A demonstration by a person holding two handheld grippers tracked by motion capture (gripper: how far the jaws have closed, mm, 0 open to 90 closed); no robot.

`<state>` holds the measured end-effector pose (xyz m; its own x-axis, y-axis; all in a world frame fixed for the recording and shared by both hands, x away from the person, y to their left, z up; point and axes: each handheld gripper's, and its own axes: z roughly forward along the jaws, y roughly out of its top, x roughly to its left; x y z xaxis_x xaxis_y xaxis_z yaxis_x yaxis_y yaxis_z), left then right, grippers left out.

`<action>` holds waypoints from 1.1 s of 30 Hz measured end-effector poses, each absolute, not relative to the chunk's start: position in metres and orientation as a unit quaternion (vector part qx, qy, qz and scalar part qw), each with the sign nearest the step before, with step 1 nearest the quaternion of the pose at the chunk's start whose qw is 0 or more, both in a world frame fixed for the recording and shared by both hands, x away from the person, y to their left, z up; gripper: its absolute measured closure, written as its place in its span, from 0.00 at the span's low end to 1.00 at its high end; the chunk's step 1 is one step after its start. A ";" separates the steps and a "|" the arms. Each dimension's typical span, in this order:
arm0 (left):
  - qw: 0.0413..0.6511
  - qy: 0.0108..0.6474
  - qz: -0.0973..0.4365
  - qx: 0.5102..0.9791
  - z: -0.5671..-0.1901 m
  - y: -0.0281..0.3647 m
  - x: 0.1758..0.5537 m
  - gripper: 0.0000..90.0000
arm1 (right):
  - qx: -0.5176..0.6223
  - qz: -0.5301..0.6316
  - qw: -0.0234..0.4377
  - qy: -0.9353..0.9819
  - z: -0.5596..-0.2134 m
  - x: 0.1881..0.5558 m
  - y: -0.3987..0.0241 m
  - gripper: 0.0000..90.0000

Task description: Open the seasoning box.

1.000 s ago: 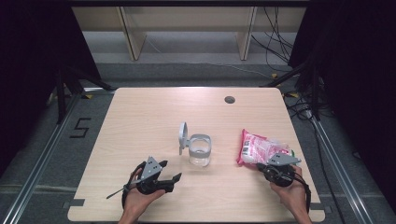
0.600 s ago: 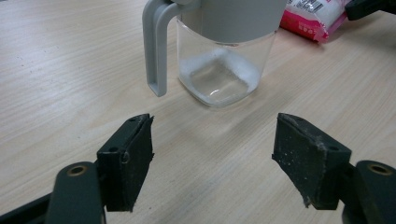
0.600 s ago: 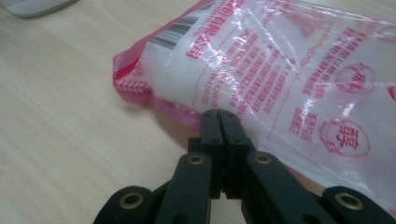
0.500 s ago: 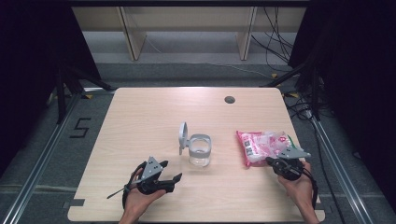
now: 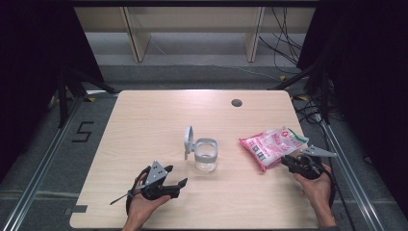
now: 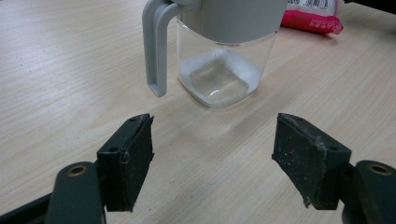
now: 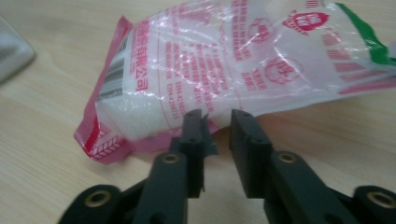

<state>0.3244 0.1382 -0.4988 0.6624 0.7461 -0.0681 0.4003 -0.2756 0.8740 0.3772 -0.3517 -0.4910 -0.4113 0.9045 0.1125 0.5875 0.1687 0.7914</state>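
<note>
High view: a person sits at the table (image 5: 144, 125) with a gripper in each hand. The jar (image 5: 206, 155) stands near the middle of the table, with its grey lid (image 5: 188, 142) tipped up at its 9 o'clock side. The bag (image 5: 272, 146), pink and white with a green end, lies flat at 3 o'clock from the jar, well apart from it.

The left gripper (image 5: 175, 185) is at 7 o'clock from the jar, near the front edge. Its jaws stand wide apart with nothing between them. In the left gripper view the jar (image 6: 224, 56) is just ahead of the jaws, and a little white stuff lies in its bottom.

The right gripper (image 5: 284, 161) is at 5 o'clock from the bag, right at its edge. Its jaws have just been opening. In the right gripper view they are a small way apart, with their tips at the bag's (image 7: 243, 56) pink edge and nothing held between them.
</note>
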 end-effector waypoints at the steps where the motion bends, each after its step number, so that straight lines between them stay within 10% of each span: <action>1: 0.481 0.370 0.179 0.775 -0.499 0.137 0.324 0.31 | 0.515 0.408 0.194 0.729 -0.490 0.376 -0.355 0.67; 8: 0.479 0.367 0.180 0.777 -0.499 0.136 0.324 0.31 | 0.570 0.451 0.168 0.666 -0.498 0.385 -0.369 0.44; 16: 0.480 0.366 0.179 0.777 -0.498 0.135 0.324 0.31 | 0.619 0.478 0.139 0.608 -0.500 0.398 -0.370 0.41; 33: 0.485 0.372 0.175 0.772 -0.499 0.135 0.324 0.31 | 0.614 0.451 0.144 0.631 -0.511 0.435 -0.356 0.56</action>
